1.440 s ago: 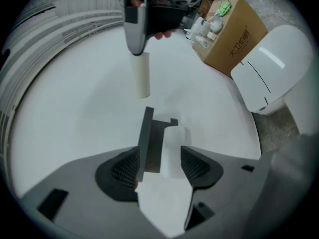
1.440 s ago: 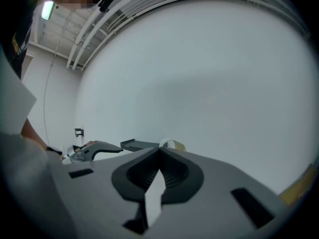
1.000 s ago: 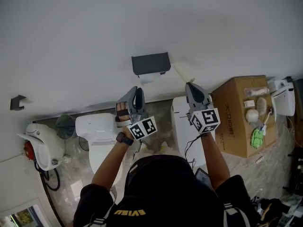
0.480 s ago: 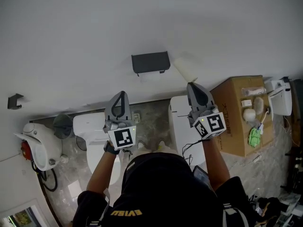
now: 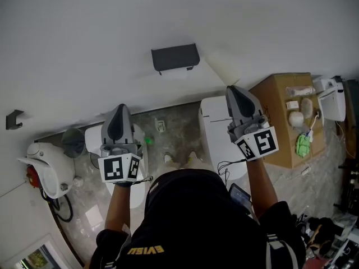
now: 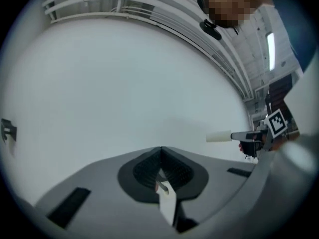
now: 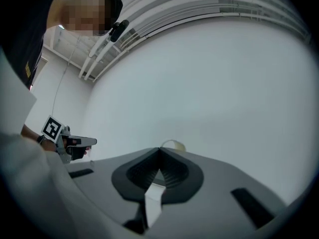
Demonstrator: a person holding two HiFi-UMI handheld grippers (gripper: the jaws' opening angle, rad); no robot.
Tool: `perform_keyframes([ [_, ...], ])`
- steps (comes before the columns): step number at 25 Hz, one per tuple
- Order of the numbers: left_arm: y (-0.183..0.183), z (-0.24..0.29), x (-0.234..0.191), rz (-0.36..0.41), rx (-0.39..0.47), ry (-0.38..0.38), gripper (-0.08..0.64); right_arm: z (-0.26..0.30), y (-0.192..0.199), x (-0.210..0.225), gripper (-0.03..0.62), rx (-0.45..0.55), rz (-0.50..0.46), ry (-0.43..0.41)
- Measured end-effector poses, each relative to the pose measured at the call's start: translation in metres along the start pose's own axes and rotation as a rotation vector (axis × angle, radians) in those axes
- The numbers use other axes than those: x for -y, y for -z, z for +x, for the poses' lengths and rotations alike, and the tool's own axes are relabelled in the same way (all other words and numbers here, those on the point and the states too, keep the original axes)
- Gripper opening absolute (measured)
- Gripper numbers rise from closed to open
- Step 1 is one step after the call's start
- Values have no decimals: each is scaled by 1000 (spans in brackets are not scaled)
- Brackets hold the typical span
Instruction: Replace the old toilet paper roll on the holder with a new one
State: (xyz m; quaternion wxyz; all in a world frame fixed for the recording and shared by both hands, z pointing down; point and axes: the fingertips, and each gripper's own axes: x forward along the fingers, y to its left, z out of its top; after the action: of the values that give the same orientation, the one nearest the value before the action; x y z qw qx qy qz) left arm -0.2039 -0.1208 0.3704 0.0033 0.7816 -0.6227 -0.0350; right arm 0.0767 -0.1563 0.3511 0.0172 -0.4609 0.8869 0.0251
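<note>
The old toilet paper roll, a bare pale tube, projects beyond the tips of the right gripper, whose jaws pinch its end. The dark wall holder sits up-left of it. The left gripper is pressed together, empty.

A cardboard box stands on the marble floor at the right, against the wall. On its top, toward the right edge, lie a white round object and a green item. A white unit stands just beside the box's left side. A white toilet stands left of centre. A dark hook is fixed to the wall at far left.
</note>
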Motion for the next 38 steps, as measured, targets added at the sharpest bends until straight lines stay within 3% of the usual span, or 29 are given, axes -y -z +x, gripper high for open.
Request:
perform_keyframes([
  [4,-7,-7,0,-31,21,18,10,-4,-6,-5,-5,1,-23,-10],
  [9,-17,-17,11,3,38,39,11,-10,-15,-13,-5,15,-38,-41],
  [22,-28,-59,38,18,52,-21,11,-29,-41,-42,-5,48,-61,-178],
  [26,-24,-81,35,16,46,-9,11,-37,-38,-62,-5,33,-61,-171],
  [34,-22,-117,20,-10,53,92,11,-69,-45,-105,-5,17,-91,-73],
  [38,-22,-132,9,-6,41,106,11,-82,-44,-121,-5,12,-88,-39],
])
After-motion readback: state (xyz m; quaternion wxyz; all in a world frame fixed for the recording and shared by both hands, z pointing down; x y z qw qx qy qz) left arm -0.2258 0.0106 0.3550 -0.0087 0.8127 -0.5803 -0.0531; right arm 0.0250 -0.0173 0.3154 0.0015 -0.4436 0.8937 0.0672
